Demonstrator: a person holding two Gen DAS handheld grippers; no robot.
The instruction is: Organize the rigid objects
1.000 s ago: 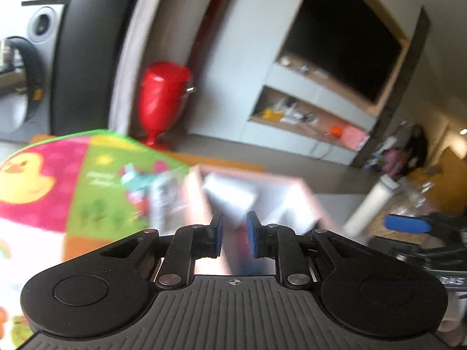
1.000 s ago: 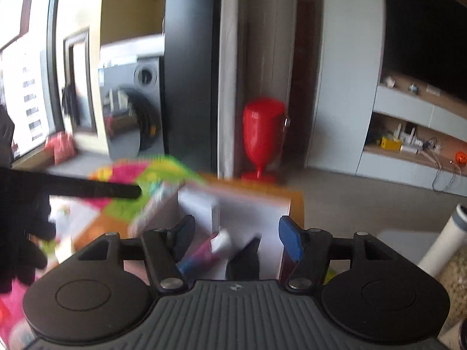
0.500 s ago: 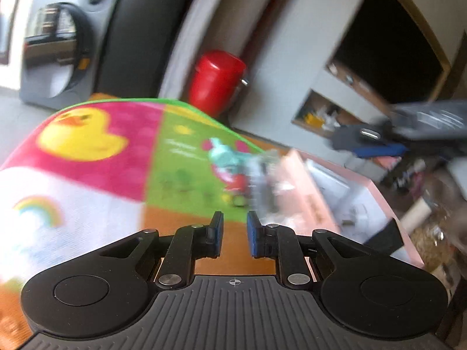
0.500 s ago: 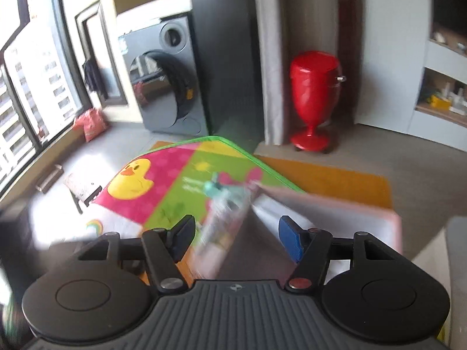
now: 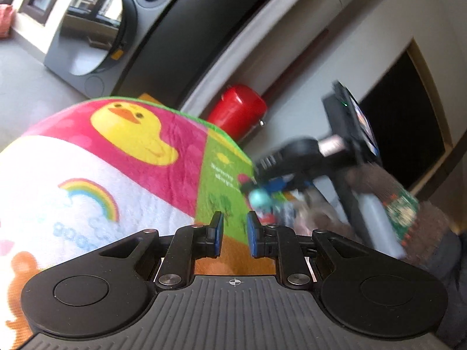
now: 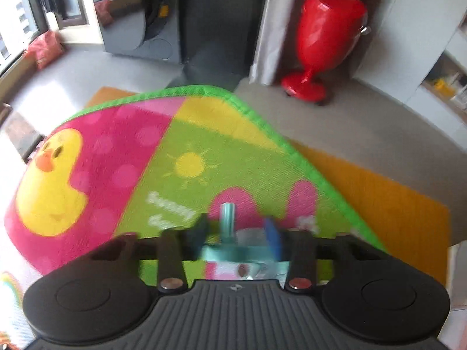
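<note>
Right wrist view: the right hand-held gripper (image 6: 236, 233) is closing around a teal toy (image 6: 230, 243) lying on the play mat (image 6: 122, 157), presumably to lift it. Beside that toy, the left hand-held gripper (image 5: 235, 233) hovers pressed together, empty.

red bin (image 6: 327, 35), washing machine (image 5: 96, 29), play mat (image 6: 116, 157)

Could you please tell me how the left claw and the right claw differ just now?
The left claw is shut on nothing; the right claw has its jaws closing, with a teal toy between them. The left claw looks sharp, the right claw blurred. Both are over the colourful play mat.
</note>
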